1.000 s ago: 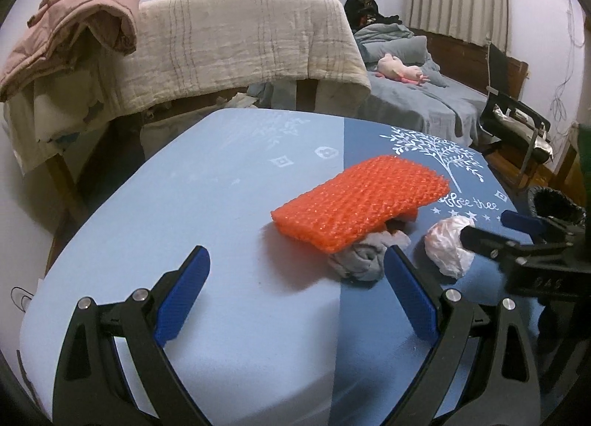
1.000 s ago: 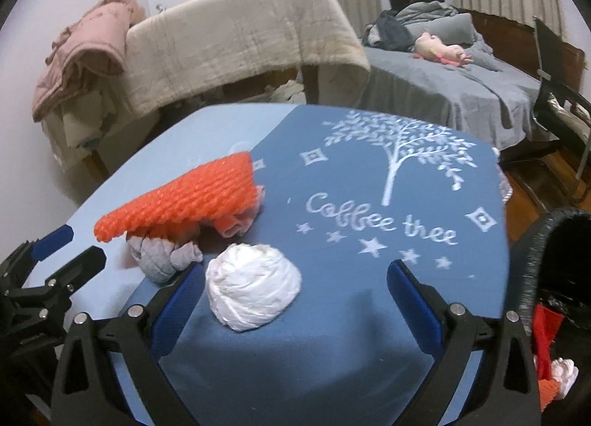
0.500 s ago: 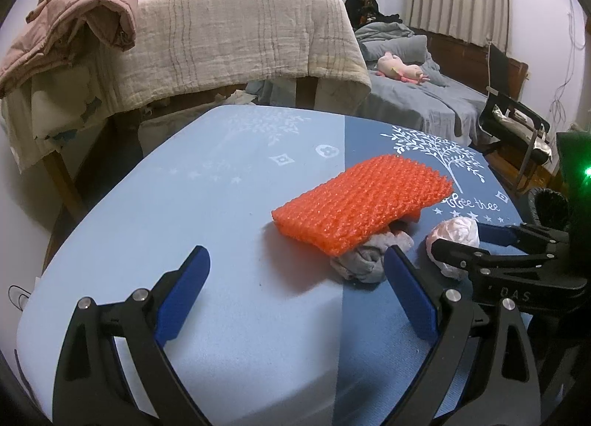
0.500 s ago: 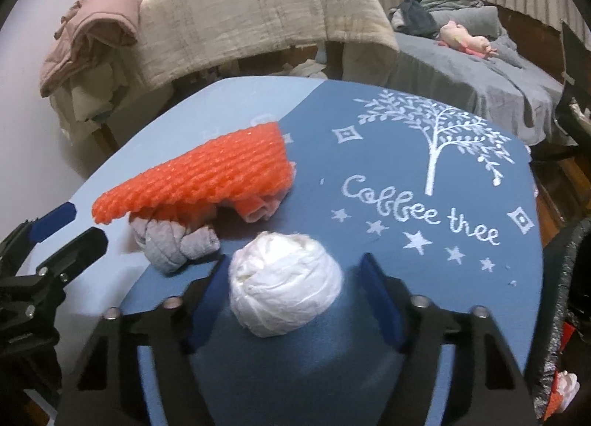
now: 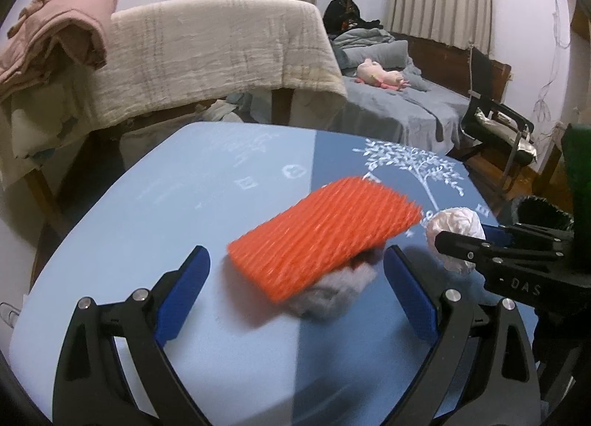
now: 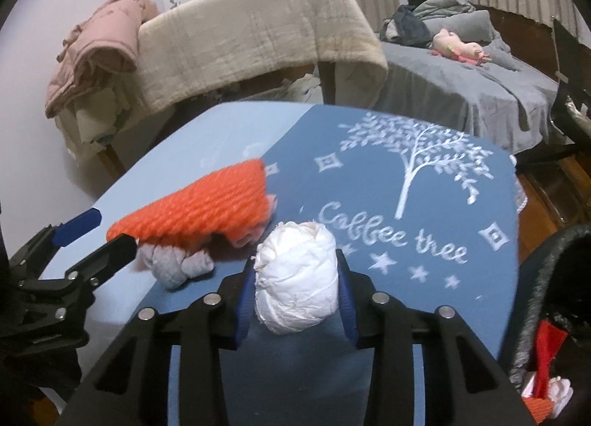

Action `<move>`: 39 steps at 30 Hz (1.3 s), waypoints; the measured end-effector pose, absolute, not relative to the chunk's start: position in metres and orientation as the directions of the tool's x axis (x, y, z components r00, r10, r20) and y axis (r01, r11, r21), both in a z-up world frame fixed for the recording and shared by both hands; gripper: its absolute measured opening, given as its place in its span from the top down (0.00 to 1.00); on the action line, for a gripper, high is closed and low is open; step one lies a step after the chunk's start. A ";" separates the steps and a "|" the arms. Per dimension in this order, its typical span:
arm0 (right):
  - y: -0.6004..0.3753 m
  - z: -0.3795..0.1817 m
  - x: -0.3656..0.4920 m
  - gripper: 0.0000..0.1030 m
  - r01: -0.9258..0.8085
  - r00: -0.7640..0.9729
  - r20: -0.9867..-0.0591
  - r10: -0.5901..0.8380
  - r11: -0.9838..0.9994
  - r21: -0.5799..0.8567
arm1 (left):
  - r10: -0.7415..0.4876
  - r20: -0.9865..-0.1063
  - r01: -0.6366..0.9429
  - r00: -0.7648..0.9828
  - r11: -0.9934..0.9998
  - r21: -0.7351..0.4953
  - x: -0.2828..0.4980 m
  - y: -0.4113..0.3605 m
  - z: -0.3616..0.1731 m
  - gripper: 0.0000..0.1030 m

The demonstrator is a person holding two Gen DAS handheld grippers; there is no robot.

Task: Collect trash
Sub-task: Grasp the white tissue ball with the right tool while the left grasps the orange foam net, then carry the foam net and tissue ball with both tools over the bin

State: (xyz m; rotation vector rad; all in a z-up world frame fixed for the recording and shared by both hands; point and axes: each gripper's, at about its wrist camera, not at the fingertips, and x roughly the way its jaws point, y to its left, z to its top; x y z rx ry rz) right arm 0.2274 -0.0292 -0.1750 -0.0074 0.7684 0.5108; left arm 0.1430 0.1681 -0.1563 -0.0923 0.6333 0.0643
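- Trash pieces on the blue table (image 6: 424, 307) number three: one white crumpled wad (image 6: 297, 280), one orange foam net (image 6: 207, 210) and one grey cloth lump (image 6: 173, 267).
- Two hand-held grippers are in view, one on each side of the orange foam net.
- One black bin (image 6: 550, 296) stands at the table's right edge, far from the orange foam net, with red and white scraps inside.
- The white crumpled wad sits just right of the orange foam net, on the dark blue half of the table, near the printed words.
- The right gripper (image 6: 295, 300) has this wad between its two blue pads; the jaws are closing, and both pads touch the wad's sides.
- The grey cloth lump lies partly under the near edge of the orange foam net.
- The left gripper (image 5: 295, 293) stands wide, nothing between its pads, and the orange foam net and the grey lump lie just ahead of its gap.
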 end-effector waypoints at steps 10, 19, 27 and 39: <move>-0.035 -0.173 0.233 0.62 -0.436 0.614 -0.659 0.434 0.883 0.175 | 0.009 -0.612 -0.079 0.791 0.993 -0.087 0.182 0.162 -0.155 0.10; -0.036 -0.177 0.235 0.62 -0.433 0.610 -0.666 0.430 0.884 0.174 | -0.016 -0.676 -0.087 0.737 0.989 -0.117 0.198 0.167 -0.175 0.16; -0.034 -0.177 0.234 0.62 -0.440 0.610 -0.666 0.428 0.883 0.165 | -0.084 -0.696 -0.036 0.713 0.987 -0.156 0.202 0.167 -0.181 0.42; -0.038 -0.165 0.231 0.62 -0.440 0.630 -0.644 0.435 0.883 0.166 | -0.102 -0.655 -0.028 0.749 0.982 -0.185 0.195 0.168 -0.164 0.70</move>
